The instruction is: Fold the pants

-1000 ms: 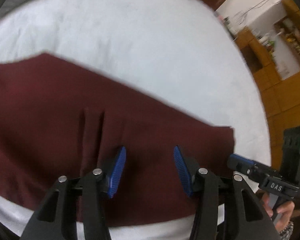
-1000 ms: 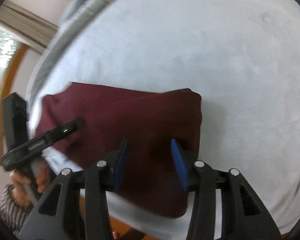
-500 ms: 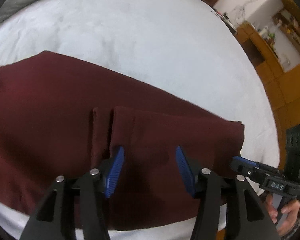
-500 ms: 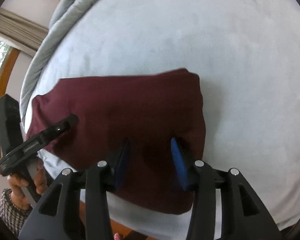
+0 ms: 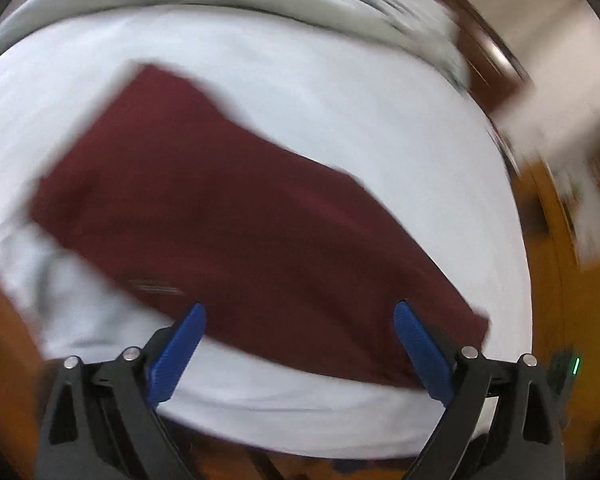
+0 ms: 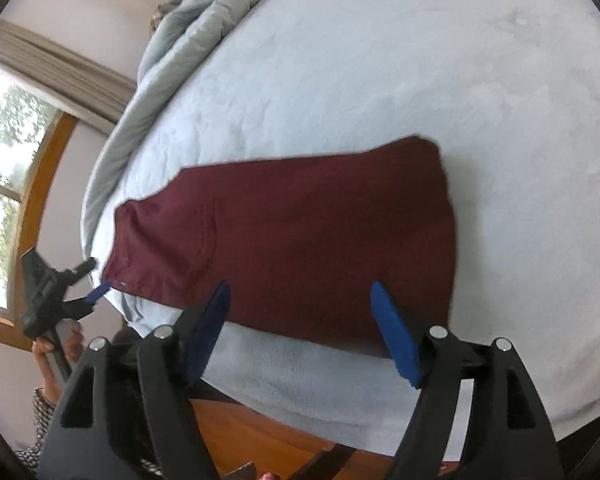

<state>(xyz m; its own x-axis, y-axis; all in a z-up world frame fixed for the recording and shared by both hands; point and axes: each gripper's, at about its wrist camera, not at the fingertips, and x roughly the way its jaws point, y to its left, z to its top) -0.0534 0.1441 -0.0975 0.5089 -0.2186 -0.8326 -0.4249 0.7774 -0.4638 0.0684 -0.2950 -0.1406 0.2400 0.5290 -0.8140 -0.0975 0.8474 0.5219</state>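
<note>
Maroon pants [image 6: 308, 240] lie folded flat on the pale blue bed [image 6: 380, 80], near its front edge. Both tools hang released above them, the left tool [image 5: 300, 350] and right tool [image 6: 300, 328] with blue pads spread wide, grasping nothing.

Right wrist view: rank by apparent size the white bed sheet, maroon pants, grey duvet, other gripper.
1. White bed sheet, fills most of the frame.
2. Maroon folded pants.
3. Grey rumpled duvet along the far edge; partly cropped, so its true extent is unsure.
4. Left gripper, small at the frame's left edge.
</note>
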